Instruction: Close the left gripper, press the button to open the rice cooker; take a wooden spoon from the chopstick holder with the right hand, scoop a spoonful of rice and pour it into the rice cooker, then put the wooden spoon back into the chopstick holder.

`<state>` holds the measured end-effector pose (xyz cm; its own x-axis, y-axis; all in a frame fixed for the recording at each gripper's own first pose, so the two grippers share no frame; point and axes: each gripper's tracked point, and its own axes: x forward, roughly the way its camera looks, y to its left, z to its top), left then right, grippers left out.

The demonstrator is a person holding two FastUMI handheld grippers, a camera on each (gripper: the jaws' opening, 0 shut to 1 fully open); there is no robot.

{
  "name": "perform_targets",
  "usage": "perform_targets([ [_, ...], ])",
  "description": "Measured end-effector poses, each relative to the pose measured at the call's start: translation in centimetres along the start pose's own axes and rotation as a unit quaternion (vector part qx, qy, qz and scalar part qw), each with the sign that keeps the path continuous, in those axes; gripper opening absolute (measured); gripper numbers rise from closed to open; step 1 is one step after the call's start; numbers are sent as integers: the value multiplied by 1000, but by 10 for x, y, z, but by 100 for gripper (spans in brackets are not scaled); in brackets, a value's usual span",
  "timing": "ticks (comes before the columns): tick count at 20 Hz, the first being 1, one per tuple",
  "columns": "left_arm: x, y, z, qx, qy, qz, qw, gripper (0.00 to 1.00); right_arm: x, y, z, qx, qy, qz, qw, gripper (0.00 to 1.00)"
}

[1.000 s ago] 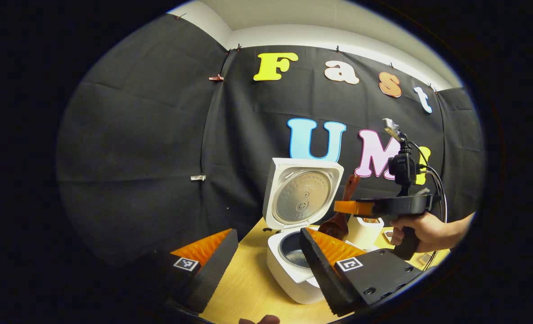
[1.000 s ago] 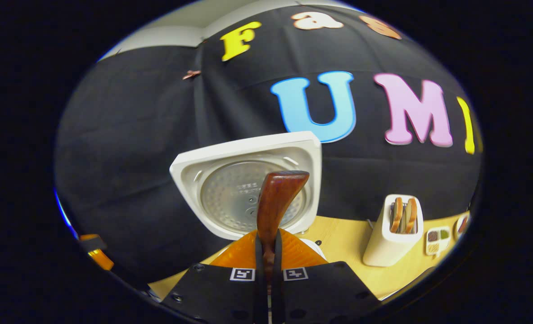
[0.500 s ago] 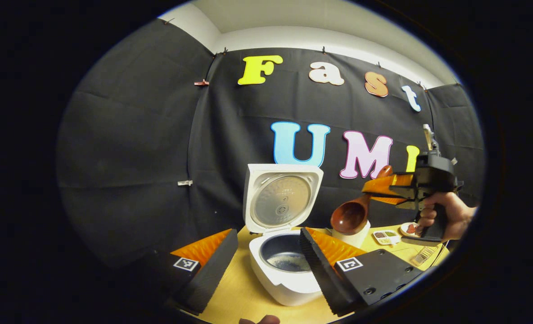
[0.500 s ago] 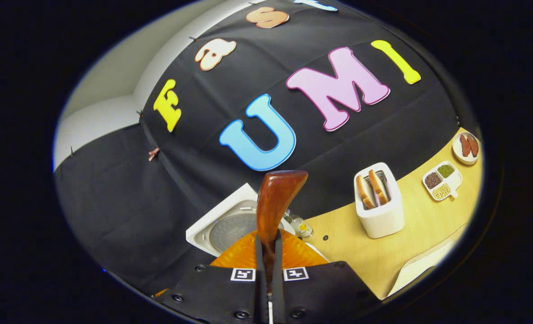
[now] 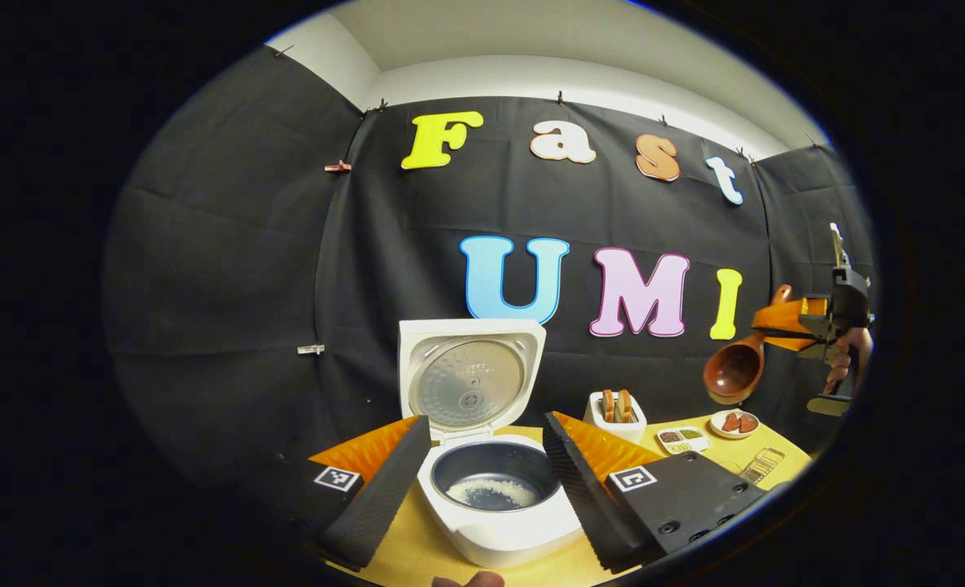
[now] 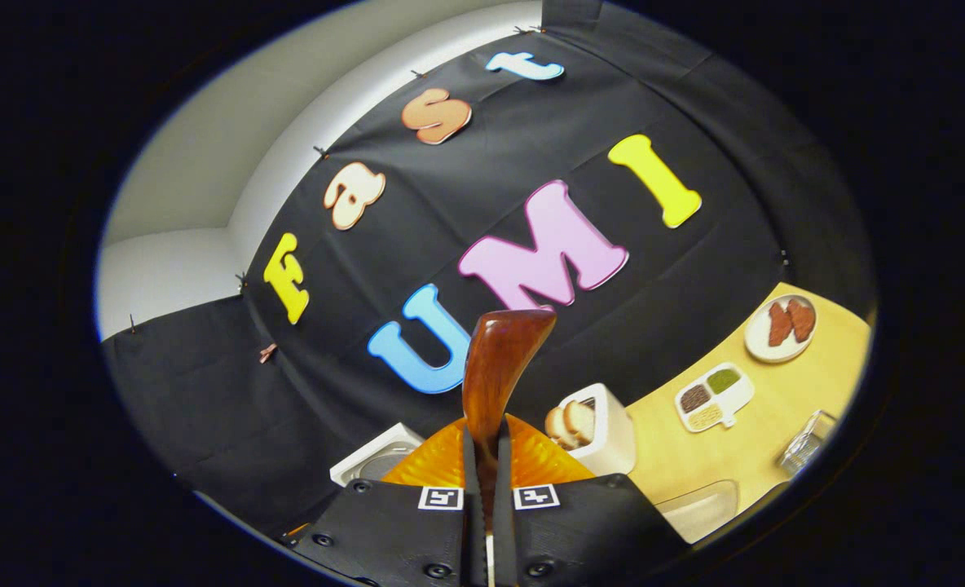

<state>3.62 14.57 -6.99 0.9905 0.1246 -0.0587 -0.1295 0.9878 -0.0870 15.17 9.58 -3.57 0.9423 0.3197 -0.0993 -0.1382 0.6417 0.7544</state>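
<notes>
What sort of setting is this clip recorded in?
Likely a staged kitchen counter in a recording booth: an open rice cooker, a toaster holding bread and small food dishes on a wooden table.

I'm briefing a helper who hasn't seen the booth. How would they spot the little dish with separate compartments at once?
Start at the open white rice cooker on the wooden table, then look past the white toaster holding bread slices. The divided dish lies flat just beyond it. Unlike the round plate next to it, it has separate sections, each with a differently coloured filling.

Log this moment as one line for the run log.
rice cooker: lid open, rice in pot | wooden spoon: held in right gripper, raised off to the side | left gripper: open, empty
</notes>
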Motion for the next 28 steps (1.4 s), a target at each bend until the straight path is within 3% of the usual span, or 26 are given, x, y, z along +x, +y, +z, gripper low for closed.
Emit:
perform_targets([
  [7, 13, -44, 4, 3, -3, -6, 1000, 95, -63, -165, 48, -67, 12, -113, 991, 8],
  [12, 17, -73, 8, 20, 3, -2, 1000, 96, -81, -259, 19, -114, 80, -159, 977, 8],
  [21, 19, -92, 13, 33, 16, 18, 999, 95, -64, -334, -59, -159, 169, -164, 959, 8],
  [28, 25, -80, 36, 43, -5, 31, 999, 95, -65, -368, -100, -119, 203, -188, 954, 8],
])
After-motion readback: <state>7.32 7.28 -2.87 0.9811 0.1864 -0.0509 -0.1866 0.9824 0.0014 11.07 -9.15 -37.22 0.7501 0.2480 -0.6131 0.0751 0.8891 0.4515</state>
